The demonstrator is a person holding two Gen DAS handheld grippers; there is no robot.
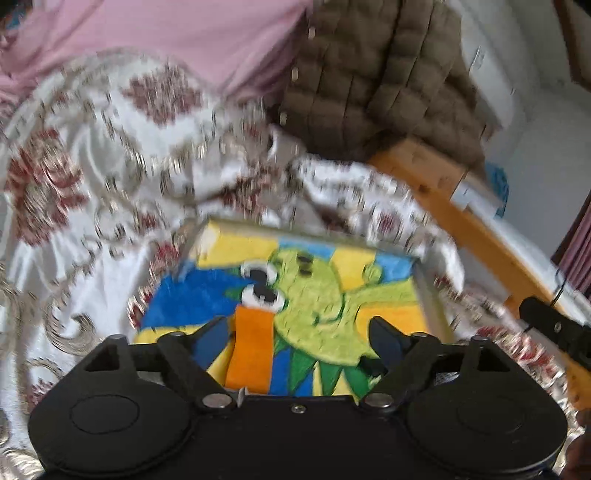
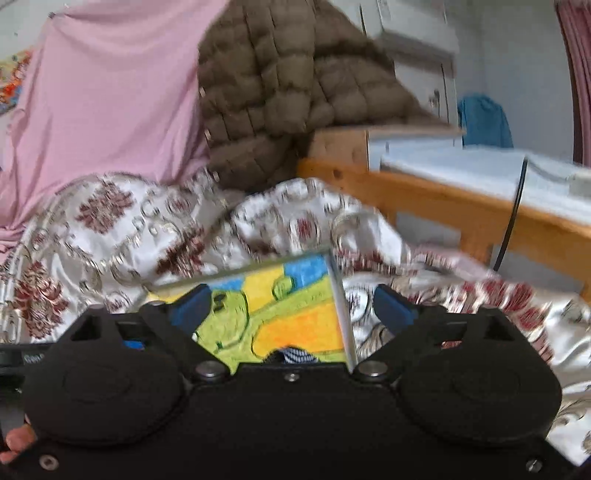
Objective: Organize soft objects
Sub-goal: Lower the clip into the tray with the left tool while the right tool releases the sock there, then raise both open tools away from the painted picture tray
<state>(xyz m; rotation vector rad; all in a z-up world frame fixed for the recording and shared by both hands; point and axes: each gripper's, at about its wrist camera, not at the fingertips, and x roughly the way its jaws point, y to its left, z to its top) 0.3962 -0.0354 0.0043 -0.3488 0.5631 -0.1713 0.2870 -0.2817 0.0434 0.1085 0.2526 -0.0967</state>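
A square cartoon cushion [image 1: 295,306] in yellow, blue, green and orange lies flat on a white floral quilt [image 1: 92,192]. My left gripper [image 1: 301,334] is open just above the cushion's near half, one finger over each side. In the right wrist view the cushion [image 2: 291,314] lies under my right gripper [image 2: 295,306], which is open and straddles the cushion's right edge. The quilt [image 2: 129,229] bunches up behind the cushion. A brown padded jacket [image 1: 380,81] and a pink cloth [image 1: 177,33] lie further back.
A wooden bed frame [image 1: 476,229] runs along the right, also in the right wrist view [image 2: 461,214]. The jacket [image 2: 291,92] and pink cloth [image 2: 110,96] stand high at the back. A black cable [image 2: 511,218] hangs over the rail. White furniture [image 2: 417,55] stands behind.
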